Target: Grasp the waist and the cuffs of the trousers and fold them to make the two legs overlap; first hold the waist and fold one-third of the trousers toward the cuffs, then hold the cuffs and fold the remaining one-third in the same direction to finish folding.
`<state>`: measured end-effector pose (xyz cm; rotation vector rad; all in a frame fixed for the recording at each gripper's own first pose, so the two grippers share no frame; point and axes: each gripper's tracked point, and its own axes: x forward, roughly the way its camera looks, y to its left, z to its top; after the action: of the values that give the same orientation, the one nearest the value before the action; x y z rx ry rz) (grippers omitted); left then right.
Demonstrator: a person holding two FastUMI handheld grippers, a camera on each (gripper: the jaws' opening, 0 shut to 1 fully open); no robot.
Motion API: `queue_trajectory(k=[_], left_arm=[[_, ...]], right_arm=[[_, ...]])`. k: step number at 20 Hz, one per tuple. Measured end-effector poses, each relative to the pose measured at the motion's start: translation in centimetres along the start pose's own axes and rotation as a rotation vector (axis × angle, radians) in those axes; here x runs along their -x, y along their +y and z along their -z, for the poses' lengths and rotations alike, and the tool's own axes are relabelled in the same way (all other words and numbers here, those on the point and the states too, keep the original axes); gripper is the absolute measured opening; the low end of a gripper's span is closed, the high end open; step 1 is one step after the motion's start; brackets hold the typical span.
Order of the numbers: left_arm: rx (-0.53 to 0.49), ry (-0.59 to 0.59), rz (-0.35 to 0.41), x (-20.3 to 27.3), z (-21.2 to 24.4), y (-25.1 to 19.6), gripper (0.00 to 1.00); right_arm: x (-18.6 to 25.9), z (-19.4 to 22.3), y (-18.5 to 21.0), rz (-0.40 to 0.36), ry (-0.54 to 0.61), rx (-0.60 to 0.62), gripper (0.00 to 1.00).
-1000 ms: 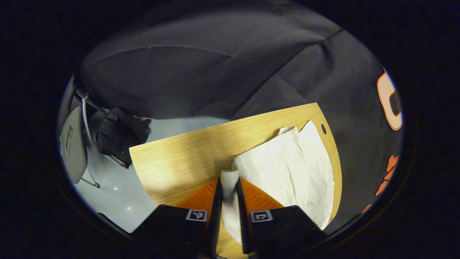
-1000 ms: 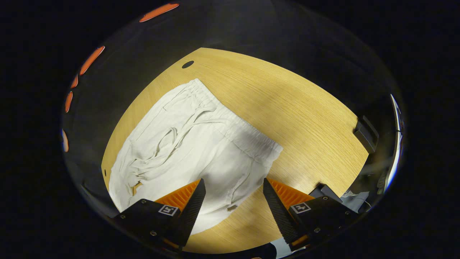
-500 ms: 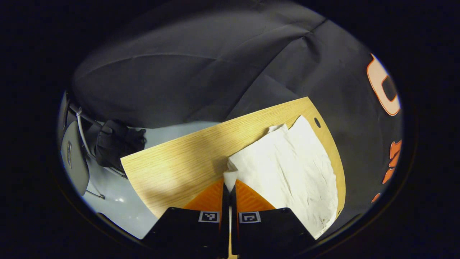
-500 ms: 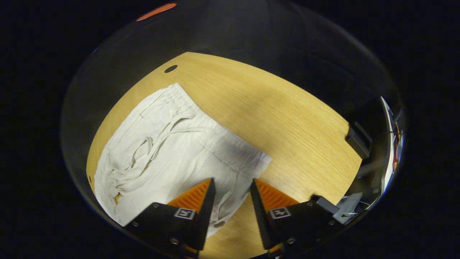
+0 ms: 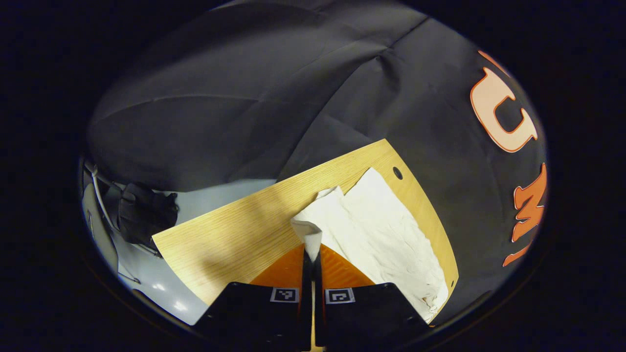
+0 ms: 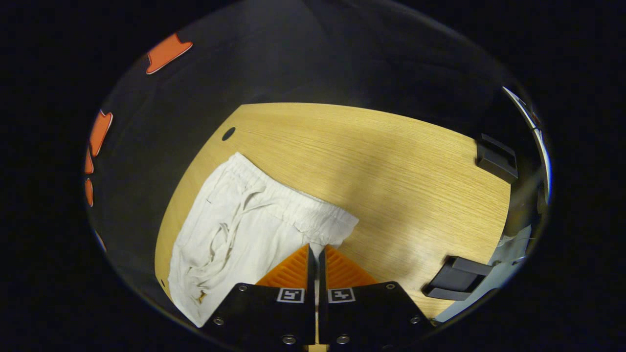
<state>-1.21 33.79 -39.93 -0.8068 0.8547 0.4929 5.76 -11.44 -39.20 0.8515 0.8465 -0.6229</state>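
White trousers [image 6: 244, 234] lie on the wooden table [image 6: 391, 171], their elastic waistband and drawstring toward the table's middle. In the right gripper view my right gripper [image 6: 316, 249] is shut on the cloth just below the near end of the waistband. In the left gripper view the trouser legs [image 5: 381, 230] stretch away along the table's right edge. There my left gripper [image 5: 312, 252] is shut on a pinched-up cuff, which stands a little above the table [image 5: 244, 234].
A round cable hole [image 5: 397, 173] sits in the table corner near the trousers. Dark clamps [image 6: 496, 157] grip the table's far edge in the right gripper view. Beyond the table, a chair with a dark bag [image 5: 146, 210] stands on the pale floor.
My right gripper has come down and shut on the cloth near the waistband. My left gripper, shut since half a second ago, has lifted the cuff slightly.
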Motion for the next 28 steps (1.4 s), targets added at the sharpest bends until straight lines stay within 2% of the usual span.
queue_trajectory(k=[6, 9, 12, 14, 17, 22, 23, 28], left_arm=[[-0.042, -0.034, 0.098, 0.5, -3.0, -4.6, 0.06], [-0.069, -0.049, 0.14, 0.4, -4.6, -6.7, 0.04], [-0.091, -0.07, 0.177, -0.9, -6.9, -8.7, 0.06], [-0.128, -0.043, 0.166, -2.8, -7.3, -8.9, 0.06], [-0.132, 0.031, 0.176, -5.2, -6.4, -9.7, 0.05], [-0.121, 0.039, 0.217, -8.6, -8.2, -12.2, 0.06], [-0.126, 0.05, 0.213, -9.3, -8.4, -12.6, 0.04], [-0.133, 0.041, 0.185, -13.4, -10.9, -13.8, 0.06]], right_arm=[[2.4, -2.8, 4.8, -0.104, -0.081, 0.06, 0.01], [3.3, -4.1, 7.0, -0.128, -0.112, 0.058, 0.01], [3.6, -5.5, 8.6, -0.13, -0.135, 0.047, 0.01], [3.5, -5.9, 9.1, -0.118, -0.14, 0.048, 0.01], [3.3, -6.2, 10.2, -0.096, -0.143, 0.055, 0.01], [3.3, -7.8, 13.0, -0.088, -0.157, 0.062, 0.01], [2.9, -8.2, 13.7, -0.085, -0.157, 0.072, 0.01], [-0.1, -10.2, 17.5, -0.079, -0.128, 0.113, 0.01]])
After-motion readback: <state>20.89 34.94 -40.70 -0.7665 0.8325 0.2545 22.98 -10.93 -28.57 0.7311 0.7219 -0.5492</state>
